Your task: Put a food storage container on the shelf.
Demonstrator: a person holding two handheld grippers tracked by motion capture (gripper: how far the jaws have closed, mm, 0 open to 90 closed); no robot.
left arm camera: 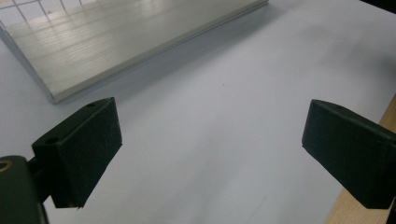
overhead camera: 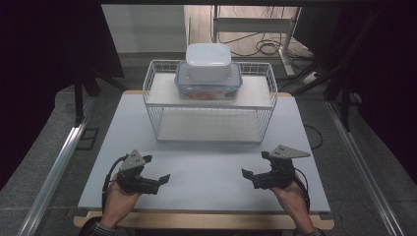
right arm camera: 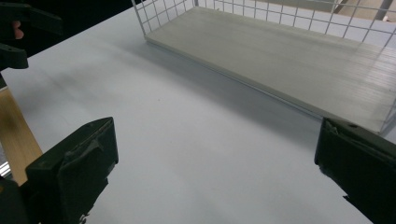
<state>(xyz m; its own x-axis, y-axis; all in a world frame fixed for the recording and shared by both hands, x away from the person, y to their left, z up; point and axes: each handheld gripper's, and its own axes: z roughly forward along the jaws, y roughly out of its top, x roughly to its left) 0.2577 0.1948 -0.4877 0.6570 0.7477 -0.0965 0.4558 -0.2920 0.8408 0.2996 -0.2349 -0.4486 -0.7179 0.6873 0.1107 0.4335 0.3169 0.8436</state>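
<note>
White board covered the table point(overhead camera: 206, 172), its wooden edge showing along the near side, with dark floor and tangled cables beyond the far end. At the far middle of the table stood a white wire rack point(overhead camera: 209, 101) with two pale shelves. On the upper shelf sat a clear container with a blue-rimmed lid point(overhead camera: 208, 86), something orange inside it, and a white lidded box point(overhead camera: 208, 61) was stacked on top of that container. The lower shelf point(overhead camera: 209, 125) lay at table level.

Near the front edge, well apart from the rack, the person's left hand held the left gripper point(overhead camera: 156, 175) low over the board, pointed toward the middle. Its jaws were spread wide with nothing between them; the left gripper view showed bare white surface in the gap and a corner of the rack's lower shelf point(left arm camera: 116, 42) ahead.

The right gripper point(overhead camera: 250, 177) was held by the right hand on the other side, pointed inward toward the left one. Its jaws were likewise parted and held nothing. In the right gripper view the lower shelf point(right arm camera: 280, 56) and wire mesh lay ahead, and the left gripper point(right arm camera: 18, 35) showed at the upper left corner.
</note>
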